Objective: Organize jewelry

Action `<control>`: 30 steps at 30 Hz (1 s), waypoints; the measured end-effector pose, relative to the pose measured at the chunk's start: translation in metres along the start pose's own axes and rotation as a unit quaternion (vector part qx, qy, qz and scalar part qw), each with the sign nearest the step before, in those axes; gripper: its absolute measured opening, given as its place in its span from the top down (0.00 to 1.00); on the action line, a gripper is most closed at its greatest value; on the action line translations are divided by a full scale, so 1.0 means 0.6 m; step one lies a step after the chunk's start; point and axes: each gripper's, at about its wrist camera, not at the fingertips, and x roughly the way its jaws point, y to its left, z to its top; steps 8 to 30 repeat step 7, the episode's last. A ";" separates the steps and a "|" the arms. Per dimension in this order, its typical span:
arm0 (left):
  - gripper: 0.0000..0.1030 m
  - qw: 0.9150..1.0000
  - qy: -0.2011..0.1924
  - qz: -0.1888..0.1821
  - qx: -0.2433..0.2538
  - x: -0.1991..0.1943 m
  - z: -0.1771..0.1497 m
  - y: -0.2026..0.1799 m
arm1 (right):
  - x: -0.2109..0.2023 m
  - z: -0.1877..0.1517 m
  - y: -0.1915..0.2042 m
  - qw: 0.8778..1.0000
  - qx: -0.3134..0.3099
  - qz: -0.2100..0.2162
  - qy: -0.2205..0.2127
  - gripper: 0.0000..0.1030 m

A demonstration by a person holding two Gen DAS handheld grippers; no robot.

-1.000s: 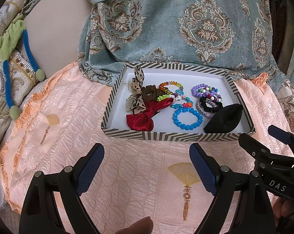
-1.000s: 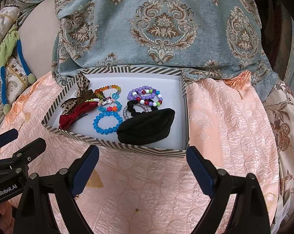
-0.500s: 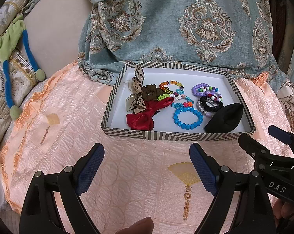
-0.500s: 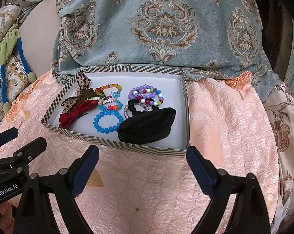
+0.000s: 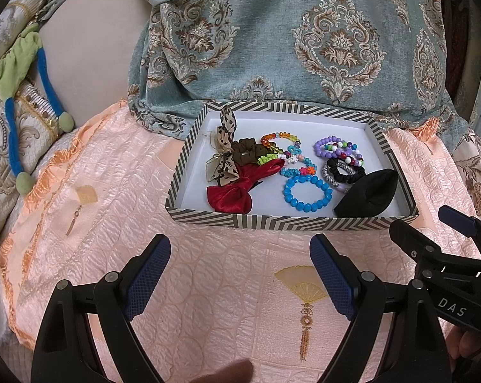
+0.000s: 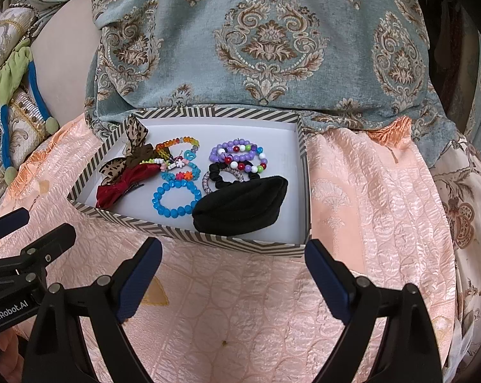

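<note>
A teal damask cushion (image 5: 304, 41) fills the back of the bed, and in front of it lies a peach quilt (image 5: 208, 287) stitched with gold fans. On the quilt, touching the cushion's lower edge, sits a striped tray (image 5: 291, 223) with a white floor; all the jewelry is in it. Biggest in the tray is a black pouch (image 6: 240, 206) at the near right corner, lying against a black scrunchie (image 6: 227, 175) and a sparkly ring-shaped band (image 6: 207, 182). At the left side a red bow (image 5: 231, 194) lies half under a leopard ribbon (image 5: 224, 146) and a brown scrunchie (image 5: 247, 153). Between bow and pouch rests a blue bracelet (image 5: 307, 193), apart from both. Behind it is a tangle of small bright bead strings (image 5: 291, 159), with an orange bracelet (image 5: 277, 138) at its far end, and to the right a pile of purple bracelets (image 5: 337, 150) on the black scrunchie. Both tools hover over the quilt just short of the tray's near wall: the left gripper (image 5: 240, 274) with its 2 blue-padded fingers spread wide and holding nothing, the right gripper (image 6: 234, 274) likewise spread and bare, side by side, left one facing the bow, right one the pouch.
</note>
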 end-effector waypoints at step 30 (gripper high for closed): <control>0.27 1.000 -0.015 0.003 -0.004 -0.007 -0.005 0.002 | 0.000 0.000 0.000 1.000 0.000 0.000 0.000 0.09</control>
